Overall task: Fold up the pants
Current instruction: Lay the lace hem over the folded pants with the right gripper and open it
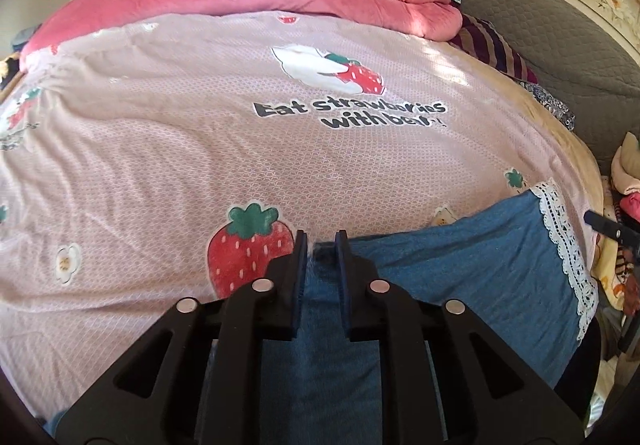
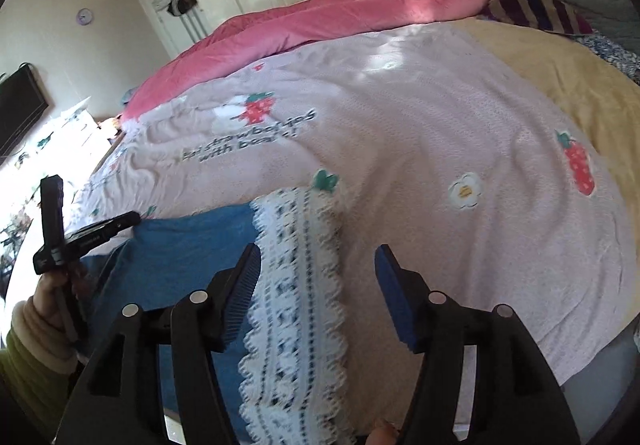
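The blue pants [image 1: 460, 277] are lying at the near edge of the strawberry bedspread [image 1: 200, 133], white lace cuff [image 2: 296, 285] toward the right. Left gripper [image 1: 322, 245] has its fingers narrowed around a ridge of the denim, looks pinched but can't really tell. Right gripper [image 2: 318, 265] is spread wide over the lace cuff, holding nothing

The bedspread [image 1: 160, 133] carries dark printed lettering that reads "Eat strawberries with bear!" beside a strawberry picture.

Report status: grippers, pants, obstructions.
Left gripper narrowly open over blue denim pants. Right gripper open, straddling white lace hem. Pants flat on pink strawberry-print blanket. Nothing obstructing.
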`<state>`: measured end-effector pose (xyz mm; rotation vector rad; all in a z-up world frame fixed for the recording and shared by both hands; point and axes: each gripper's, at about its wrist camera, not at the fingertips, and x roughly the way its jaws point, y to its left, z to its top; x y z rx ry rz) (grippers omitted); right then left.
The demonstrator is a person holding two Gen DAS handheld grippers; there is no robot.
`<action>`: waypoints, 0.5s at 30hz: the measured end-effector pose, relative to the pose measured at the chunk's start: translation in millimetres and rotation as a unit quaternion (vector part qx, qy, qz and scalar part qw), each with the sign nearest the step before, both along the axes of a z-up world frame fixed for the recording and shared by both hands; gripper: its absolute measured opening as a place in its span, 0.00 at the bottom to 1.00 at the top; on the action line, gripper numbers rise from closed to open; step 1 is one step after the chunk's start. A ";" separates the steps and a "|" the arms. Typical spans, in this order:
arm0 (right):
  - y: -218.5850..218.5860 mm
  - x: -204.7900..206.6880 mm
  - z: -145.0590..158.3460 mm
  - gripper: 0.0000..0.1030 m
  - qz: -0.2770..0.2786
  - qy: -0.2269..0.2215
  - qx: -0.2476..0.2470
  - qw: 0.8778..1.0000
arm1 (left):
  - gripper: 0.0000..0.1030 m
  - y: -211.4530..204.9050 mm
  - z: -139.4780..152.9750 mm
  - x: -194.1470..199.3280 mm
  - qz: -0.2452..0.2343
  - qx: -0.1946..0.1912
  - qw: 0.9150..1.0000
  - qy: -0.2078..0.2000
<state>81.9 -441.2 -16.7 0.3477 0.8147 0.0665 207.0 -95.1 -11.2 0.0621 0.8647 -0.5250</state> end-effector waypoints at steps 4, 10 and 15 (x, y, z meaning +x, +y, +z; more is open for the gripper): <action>22.4 1.5 -16.8 0.57 0.029 0.033 -0.015 0.999 | 0.14 2.3 12.4 -20.8 0.001 0.001 1.000 -0.015; 28.4 -1.8 -31.9 0.58 0.030 0.055 -0.026 0.998 | 0.27 9.9 29.1 -53.3 0.002 -0.001 1.000 -0.027; 24.6 -18.9 -18.9 0.61 0.023 0.039 -0.003 0.999 | 0.36 8.8 40.9 -81.0 -0.003 -0.002 0.999 -0.036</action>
